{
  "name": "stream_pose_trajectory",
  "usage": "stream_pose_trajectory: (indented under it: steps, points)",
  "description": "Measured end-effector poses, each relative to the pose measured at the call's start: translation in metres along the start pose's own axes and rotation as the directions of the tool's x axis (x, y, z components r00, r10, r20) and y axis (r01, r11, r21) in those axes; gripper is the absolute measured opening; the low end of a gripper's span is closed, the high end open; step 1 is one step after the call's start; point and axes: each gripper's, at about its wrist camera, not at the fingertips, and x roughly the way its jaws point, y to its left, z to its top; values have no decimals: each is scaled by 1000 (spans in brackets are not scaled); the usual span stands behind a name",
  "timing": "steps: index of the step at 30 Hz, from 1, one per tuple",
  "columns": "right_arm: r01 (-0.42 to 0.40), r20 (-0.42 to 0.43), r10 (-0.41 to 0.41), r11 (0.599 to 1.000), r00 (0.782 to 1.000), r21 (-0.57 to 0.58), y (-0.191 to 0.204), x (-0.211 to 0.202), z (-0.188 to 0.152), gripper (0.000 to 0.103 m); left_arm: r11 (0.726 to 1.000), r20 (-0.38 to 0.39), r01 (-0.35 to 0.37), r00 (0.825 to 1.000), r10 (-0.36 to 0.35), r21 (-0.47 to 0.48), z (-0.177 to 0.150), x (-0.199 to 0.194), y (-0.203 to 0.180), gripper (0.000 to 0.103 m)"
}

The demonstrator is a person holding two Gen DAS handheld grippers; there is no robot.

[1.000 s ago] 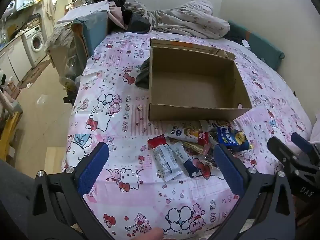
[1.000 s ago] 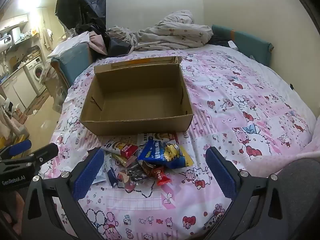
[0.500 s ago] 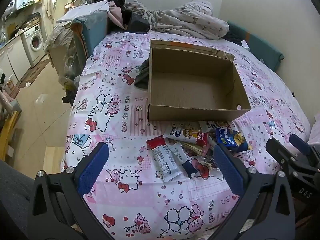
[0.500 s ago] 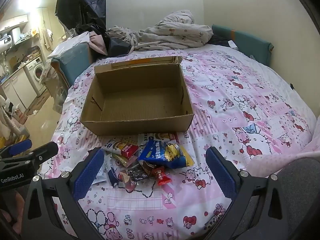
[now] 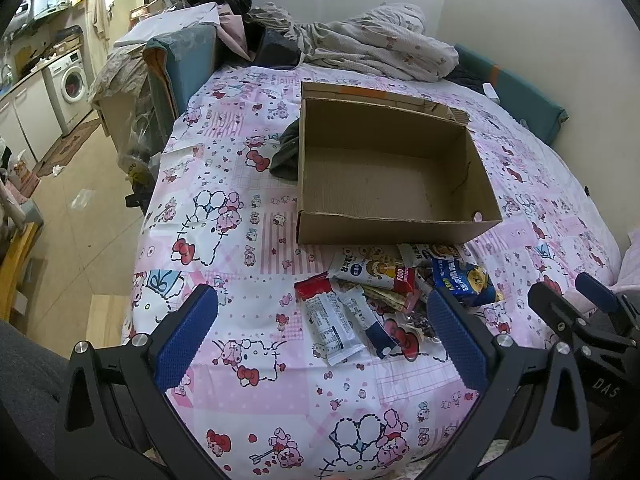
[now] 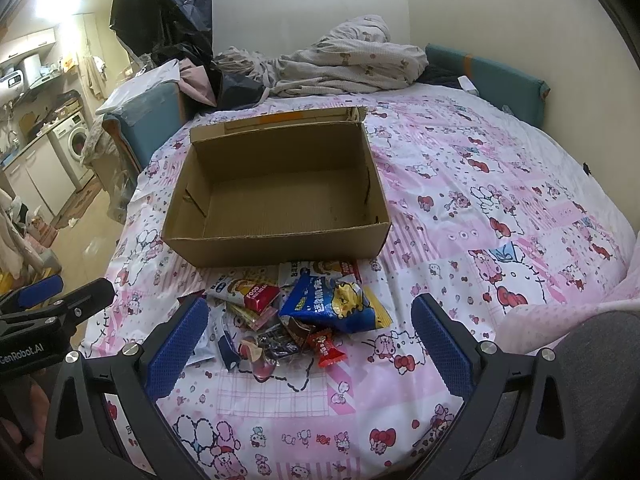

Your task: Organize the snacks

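An empty open cardboard box (image 5: 384, 176) (image 6: 280, 196) sits on a pink cartoon-print bedspread (image 5: 224, 216). Just in front of it lies a pile of snack packets: a blue bag (image 6: 336, 304) (image 5: 464, 280), a white and red packet (image 6: 244, 290) (image 5: 372, 270), a white bar wrapper with a red end (image 5: 328, 316), and a red candy (image 6: 328, 348). My left gripper (image 5: 320, 336) is open and empty above the near side of the pile. My right gripper (image 6: 310, 338) is open and empty, hovering over the pile.
A rumpled blanket (image 6: 344, 64) and teal cushion (image 6: 492, 80) lie at the far end of the bed. A dark cloth (image 5: 286, 152) lies beside the box's left wall. The bed's left edge drops to the floor, with a washing machine (image 5: 70, 80) beyond.
Both grippers have barely shifted; the left view has drifted slightly, and nothing on the bed has moved.
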Motion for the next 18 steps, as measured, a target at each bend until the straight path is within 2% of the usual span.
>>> stream_pose_trajectory:
  steps: [18]
  points:
    - [-3, 0, 3, 1000, 1000, 0, 0, 0, 0, 103, 1000, 6, 9, 1000, -9, -7, -1, 1, 4, 103]
